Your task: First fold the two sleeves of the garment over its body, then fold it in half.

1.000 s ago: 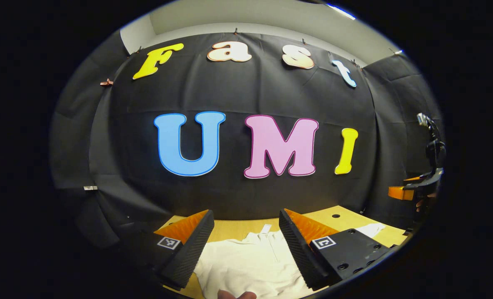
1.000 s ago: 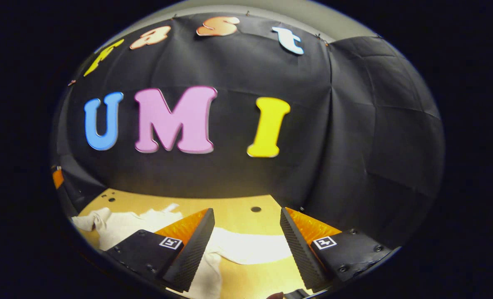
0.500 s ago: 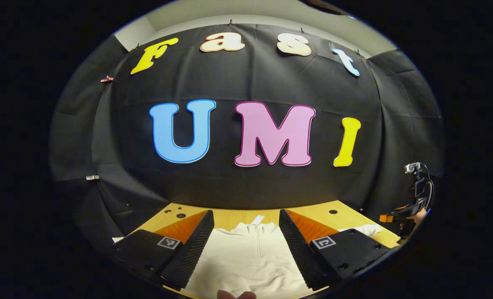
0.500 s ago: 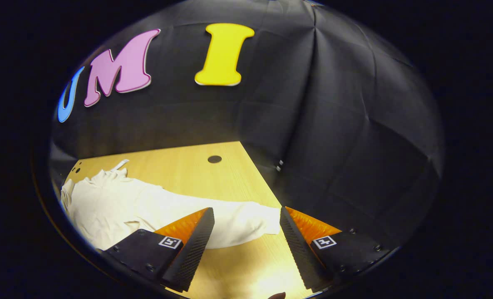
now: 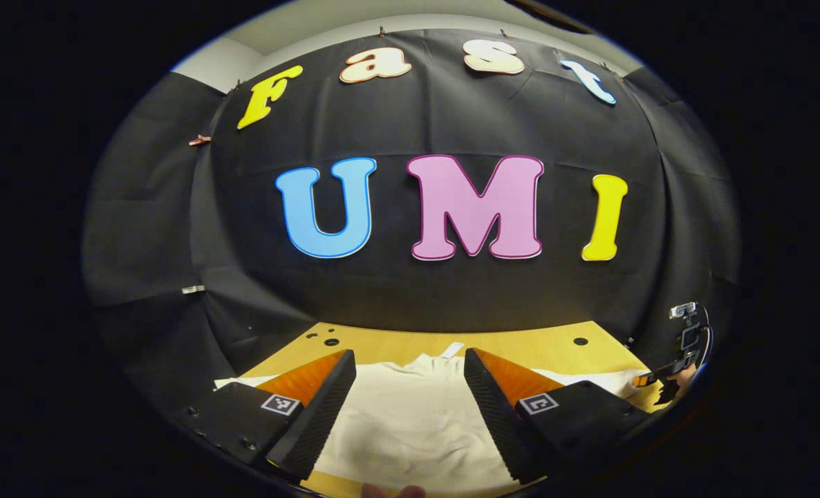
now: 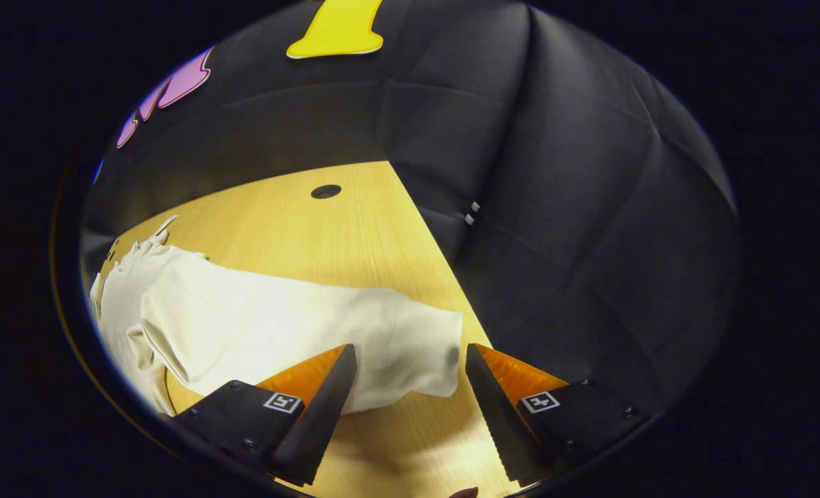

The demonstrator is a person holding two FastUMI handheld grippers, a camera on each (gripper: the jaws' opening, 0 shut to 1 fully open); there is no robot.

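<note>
A staged recording booth rather than a lived-in room. Walled on all sides with creased black cloth (image 5: 451, 297) clipped up along a pale plaster wall (image 5: 299, 31). Furnished with one light wooden tabletop (image 6: 355, 228) drilled with round dark holes (image 6: 325, 191), lit brightly from above.

The garment (image 5: 410, 422) lies flat on the bench (image 5: 520, 342), collar toward the wall; one sleeve (image 6: 327, 332) stretches out sideways, its cuff near the bench's edge; the right gripper (image 6: 410, 398) hangs above that cuff.
</note>
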